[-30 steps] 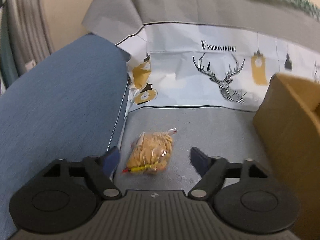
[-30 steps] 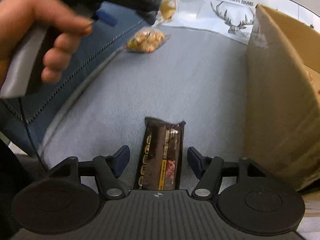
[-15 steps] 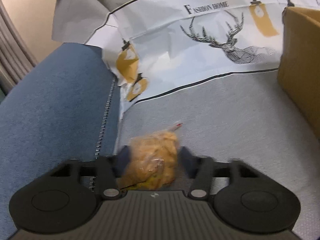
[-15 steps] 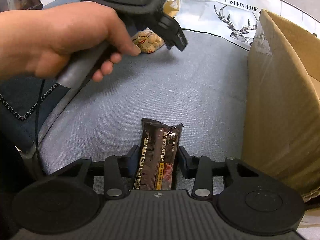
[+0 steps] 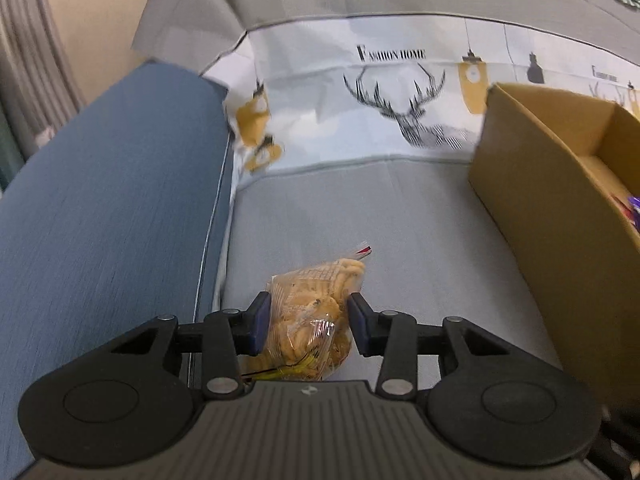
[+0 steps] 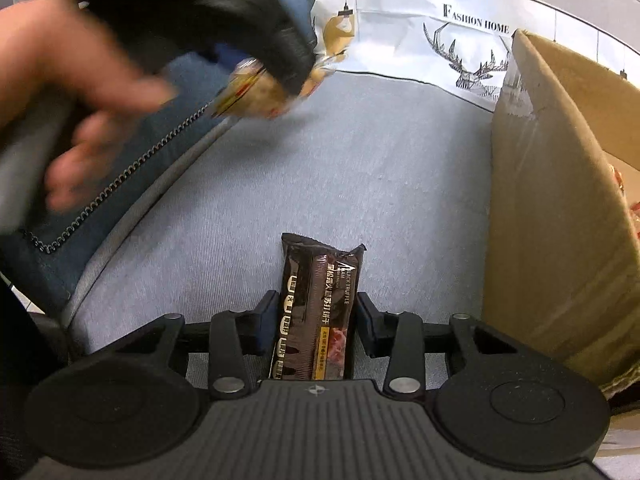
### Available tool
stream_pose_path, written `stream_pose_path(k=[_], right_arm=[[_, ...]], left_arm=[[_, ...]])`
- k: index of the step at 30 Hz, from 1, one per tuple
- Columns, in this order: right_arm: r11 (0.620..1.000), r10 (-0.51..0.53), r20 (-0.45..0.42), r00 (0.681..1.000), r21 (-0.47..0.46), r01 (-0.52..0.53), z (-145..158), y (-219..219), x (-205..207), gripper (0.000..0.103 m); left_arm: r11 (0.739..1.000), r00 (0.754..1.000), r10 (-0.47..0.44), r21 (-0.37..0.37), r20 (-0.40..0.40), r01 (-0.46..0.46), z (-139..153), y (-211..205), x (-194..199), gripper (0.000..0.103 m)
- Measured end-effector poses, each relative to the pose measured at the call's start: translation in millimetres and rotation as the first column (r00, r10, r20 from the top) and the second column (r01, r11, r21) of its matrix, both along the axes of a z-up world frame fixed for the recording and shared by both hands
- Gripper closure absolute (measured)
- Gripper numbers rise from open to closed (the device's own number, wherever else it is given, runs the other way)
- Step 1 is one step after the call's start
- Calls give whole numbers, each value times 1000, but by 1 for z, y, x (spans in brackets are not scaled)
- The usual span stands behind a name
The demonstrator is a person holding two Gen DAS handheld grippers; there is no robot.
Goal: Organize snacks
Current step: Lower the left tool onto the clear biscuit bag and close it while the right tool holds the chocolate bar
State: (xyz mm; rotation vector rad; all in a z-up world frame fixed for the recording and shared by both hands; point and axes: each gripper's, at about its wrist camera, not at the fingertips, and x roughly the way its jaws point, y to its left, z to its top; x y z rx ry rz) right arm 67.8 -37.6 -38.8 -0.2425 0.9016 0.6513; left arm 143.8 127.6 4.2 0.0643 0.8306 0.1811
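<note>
My left gripper [image 5: 308, 320] is shut on a clear bag of yellow snacks [image 5: 312, 320] and holds it above the grey sofa seat [image 5: 400, 220]. From the right wrist view the bag [image 6: 256, 88] hangs blurred under the left gripper, lifted off the seat. My right gripper [image 6: 316, 320] is shut on a dark brown cracker packet [image 6: 316, 312], which lies lengthwise on the seat. An open cardboard box [image 5: 560, 184] stands at the right, with some wrapped snacks inside; it also shows in the right wrist view [image 6: 560, 200].
A blue armrest [image 5: 108, 200] bounds the seat on the left. A white deer-print cloth [image 5: 400, 100] covers the backrest. The person's hand [image 6: 60, 92] holds the left gripper at upper left.
Both grippers have closed from open: the left on the snack bag, the right on the brown packet. The left gripper has since lifted the bag off the seat.
</note>
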Motion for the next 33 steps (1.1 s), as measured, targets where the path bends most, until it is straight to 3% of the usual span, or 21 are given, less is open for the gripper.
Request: stream_pose_path(k=[3, 9, 13, 17, 26, 33], right_arm=[[1000, -11, 7, 1000, 7, 11, 2, -2, -2, 62], [1000, -30, -24, 999, 7, 30, 0, -8, -2, 62], [1000, -14, -33, 999, -9, 13, -2, -7, -5, 60], [1000, -6, -40, 999, -4, 6, -1, -8, -5, 58], [1000, 9, -29, 1000, -27, -10, -4, -2, -6, 51], [999, 16, -22, 1000, -36, -17, -4, 0, -8, 51]], left_arm=[[997, 1000, 26, -68, 10, -25, 6, 4, -20, 56], [996, 998, 16, -84, -55, -21, -2, 2, -24, 53], [981, 998, 60, -181, -23, -63, 2, 11, -23, 23], [952, 993, 120, -280, -21, -121, 2, 22, -20, 20], [971, 981, 108, -194, -159, -138, -23, 18, 0, 20], [987, 979, 67, -128, -194, -93, -35, 10, 7, 20]])
